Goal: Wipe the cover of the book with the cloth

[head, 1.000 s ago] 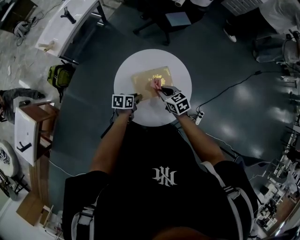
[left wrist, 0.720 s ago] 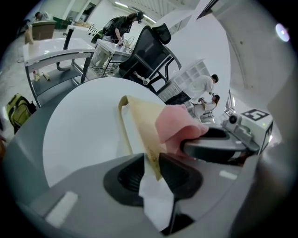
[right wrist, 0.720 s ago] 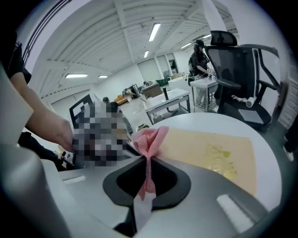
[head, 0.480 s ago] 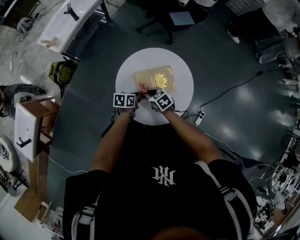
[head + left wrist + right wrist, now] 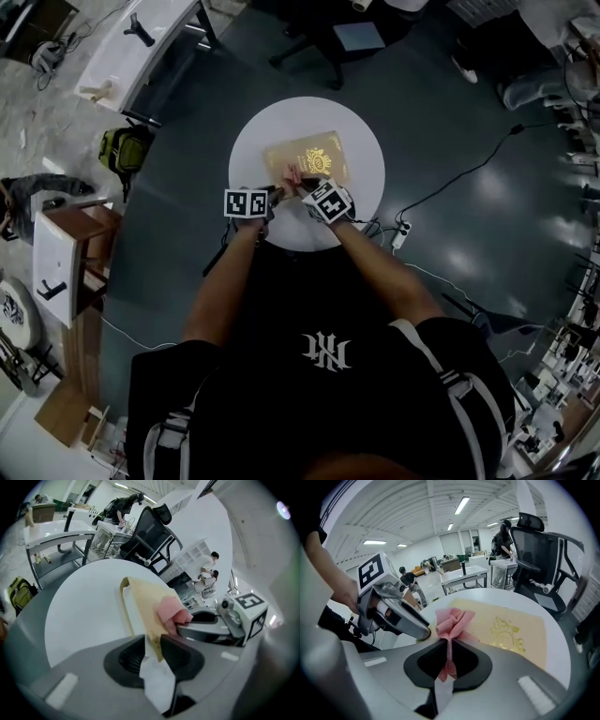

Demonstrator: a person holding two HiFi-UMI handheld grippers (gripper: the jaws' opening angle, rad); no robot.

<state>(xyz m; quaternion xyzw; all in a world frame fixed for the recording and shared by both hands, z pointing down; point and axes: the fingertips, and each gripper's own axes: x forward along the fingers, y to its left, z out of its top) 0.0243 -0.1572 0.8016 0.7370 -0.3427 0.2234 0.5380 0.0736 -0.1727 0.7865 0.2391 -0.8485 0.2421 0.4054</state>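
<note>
Here, the tan book (image 5: 309,159) with a gold emblem on its cover lies on the round white table (image 5: 361,192). The left gripper (image 5: 157,651) has the book's near corner between its jaws, which stand narrow, with a pad against each side of that corner (they have just been easing open a touch, yet the corner sits between them). The right gripper (image 5: 449,660) is pinched tight on the pink cloth (image 5: 452,620). A thin strip of the cloth runs down between the closed jaws, and the rest bunches out past their tips. That bunch rests on the cover near the same corner, just beside the left gripper's tip. The gold emblem lies further along the cover, uncovered. A black office chair (image 5: 543,550) stands beyond the table.
</note>
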